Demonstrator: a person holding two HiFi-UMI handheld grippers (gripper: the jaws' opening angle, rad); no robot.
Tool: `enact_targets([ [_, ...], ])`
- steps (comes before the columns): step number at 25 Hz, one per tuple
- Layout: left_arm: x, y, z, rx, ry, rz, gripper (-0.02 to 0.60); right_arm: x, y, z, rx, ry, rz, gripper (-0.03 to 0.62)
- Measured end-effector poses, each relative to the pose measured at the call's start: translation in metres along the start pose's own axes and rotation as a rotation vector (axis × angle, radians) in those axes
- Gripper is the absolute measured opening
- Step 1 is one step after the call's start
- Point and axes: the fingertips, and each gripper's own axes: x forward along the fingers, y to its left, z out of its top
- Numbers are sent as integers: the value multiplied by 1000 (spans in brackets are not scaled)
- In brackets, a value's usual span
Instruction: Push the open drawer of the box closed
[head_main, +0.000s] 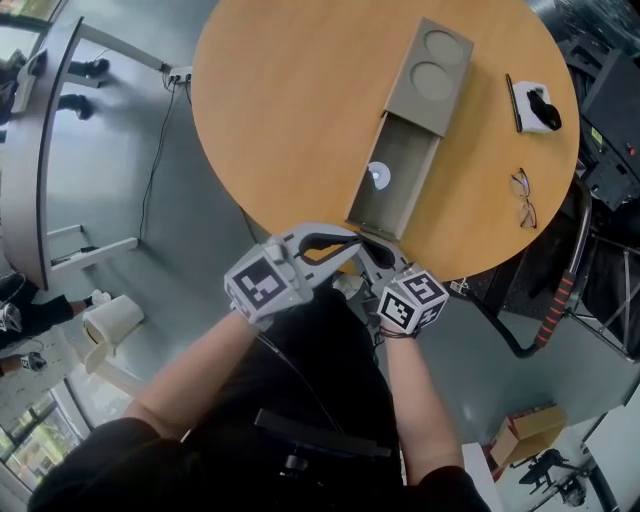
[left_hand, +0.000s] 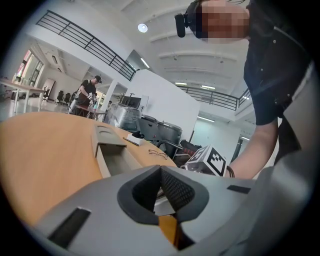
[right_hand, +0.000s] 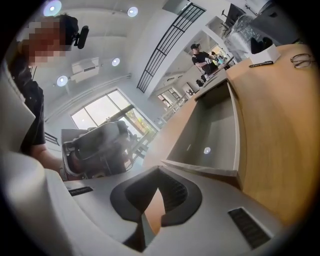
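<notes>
Plainly, nothing of the task was done yet. The left claw (head_main: 352, 243) had its jaws closed tip to tip with nothing between them. It hung at the near rim of the round wooden counter (head_main: 290, 110). Just to its right was the right claw (head_main: 372, 255), also pinched together and empty. Each claw carried a cube printed with black-and-white square markers.

Directly ahead of both claws stood the grey drawer (head_main: 405, 150), pulled well out of its box (head_main: 430, 75), with its front wall just beyond the tips. No view settled whether either claw was touching that wall. A small white disc (head_main: 378, 177) lay on the drawer floor, ahead of the claws. The box lid beyond showed two round hollows. Judging by this, the whole push was left to do: the drawer had to slide away from the claws until it was flush with the box.

Farther right of the right claw lay spectacles (head_main: 524, 198) and a white block with a dark object on it (head_main: 538, 108).

No brand, label or legible writing showed anywhere.
</notes>
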Motion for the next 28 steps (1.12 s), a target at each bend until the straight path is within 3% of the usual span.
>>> enact_targets([
  [9,7,11,-4,-5,7,-8,32,5,-13,-1,32,1,-18,2],
  [28,19,51,6,-14,27,-24,32,30,-31,39,9,-13,-25,2],
])
